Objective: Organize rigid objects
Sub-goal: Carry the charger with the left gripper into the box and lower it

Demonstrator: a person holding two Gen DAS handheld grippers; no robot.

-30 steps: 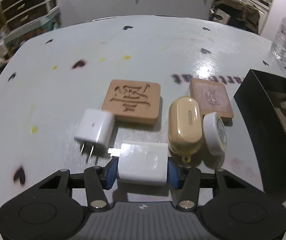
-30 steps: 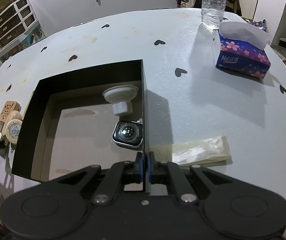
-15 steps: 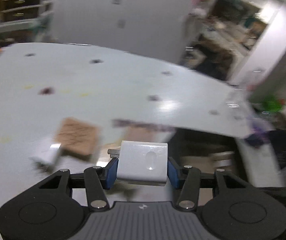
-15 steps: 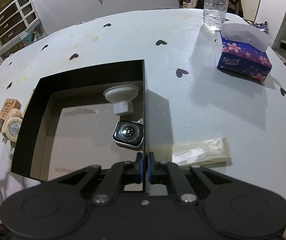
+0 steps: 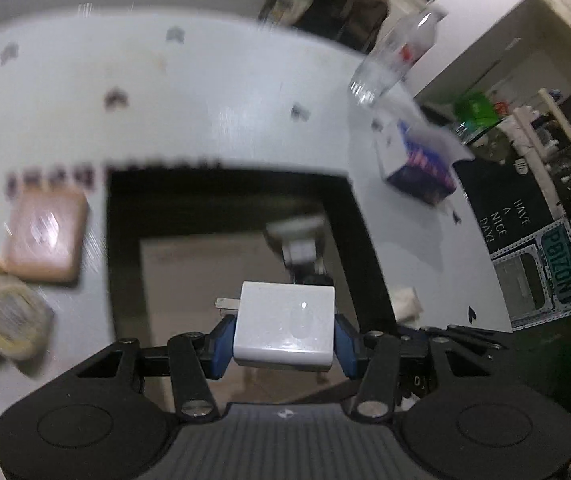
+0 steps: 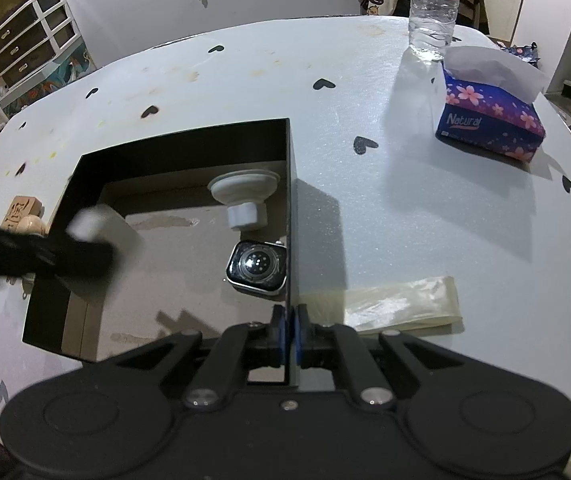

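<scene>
1. your left claw [image 5: 284,338] is clamped on the white charger [image 5: 284,328], its blue pads pressing both sides, the metal prongs sticking out toward 9 o'clock.
2. your right claw [image 6: 288,336] is squeezed together on the right wall of the black box [image 6: 291,200], near its front corner.
3. in the left wrist view the charger hangs over the open black box [image 5: 229,192], above its brown floor; that view is blurred.
4. in the right wrist view your left claw [image 6: 85,236] comes in from 9 o'clock as a dark smear over the box's left wall.
5. inside the box, a watch face [image 6: 257,266] lies against the right wall, and a white suction cup [image 6: 243,196] sits just beyond it at 12 o'clock.
6. on the desk [image 6: 405,200] at 3 o'clock of the box lies a clear plastic bag [image 6: 401,300]; farther out stands a tissue box [image 6: 489,120], with a water bottle [image 6: 433,8] behind it.
7. left of the box, a wooden tile [image 6: 21,210] rests on the desk.
</scene>
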